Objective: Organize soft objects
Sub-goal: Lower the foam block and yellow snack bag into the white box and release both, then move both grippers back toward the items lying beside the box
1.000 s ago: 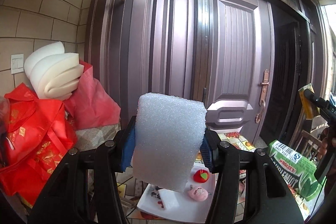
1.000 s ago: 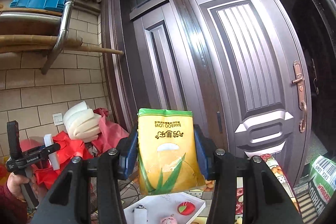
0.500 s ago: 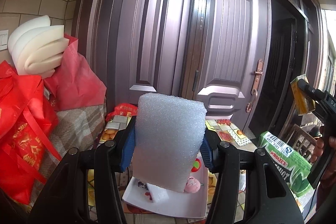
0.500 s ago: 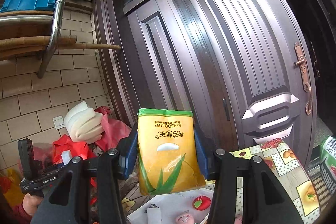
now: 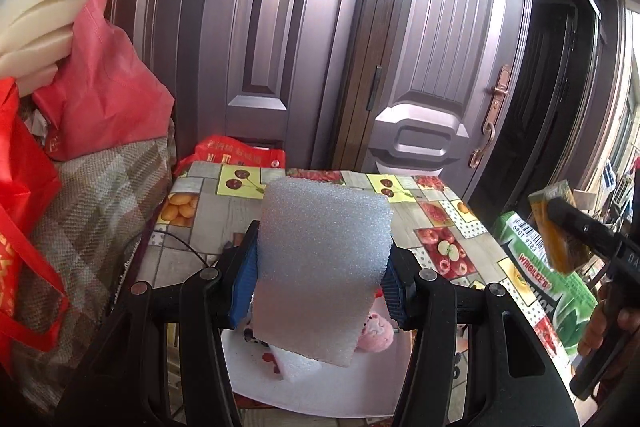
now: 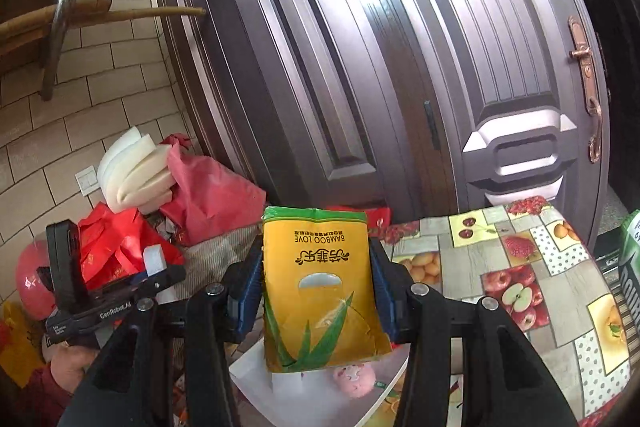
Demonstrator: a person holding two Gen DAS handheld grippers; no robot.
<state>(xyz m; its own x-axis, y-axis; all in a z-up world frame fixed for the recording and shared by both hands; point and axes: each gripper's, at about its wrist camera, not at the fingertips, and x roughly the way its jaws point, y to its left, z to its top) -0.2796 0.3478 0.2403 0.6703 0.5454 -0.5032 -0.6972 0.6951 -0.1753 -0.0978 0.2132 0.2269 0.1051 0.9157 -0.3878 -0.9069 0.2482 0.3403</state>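
- the left gripper [image 5: 322, 277] is clamped on a white foam block [image 5: 320, 267] at the centre of the left wrist view; its blue pads press into the block's two sides; the block stands with its long axis up and down in the frame, top edge rounded, lower edge hanging over the white tray [image 5: 320, 391]
- the foam is pebbly, fine-celled and faintly translucent; a smaller, smoother white foam piece [image 5: 298, 365] lies on the tray just under it, with a pink plush toy [image 5: 376, 333] at its lower right
- the right gripper [image 6: 316, 291] is clamped on a yellow tissue pack [image 6: 320, 287] at the centre of the right wrist view; the pack is glossy soft plastic with a green band on top and green leaves below; its long axis is upright and its print reads upside down
- the bench [image 5: 440, 227] carries a shiny fruit-patterned cloth in squares
- only the right wrist view shows the left gripper from outside, at lower left, with a hand [image 6: 70, 367] under it; it also shows tiled wall and the stacked cream foam slabs [image 6: 132, 173]
- only the left wrist view shows the green carton [image 5: 532, 267] clearly, at right, beside the right gripper and its pack
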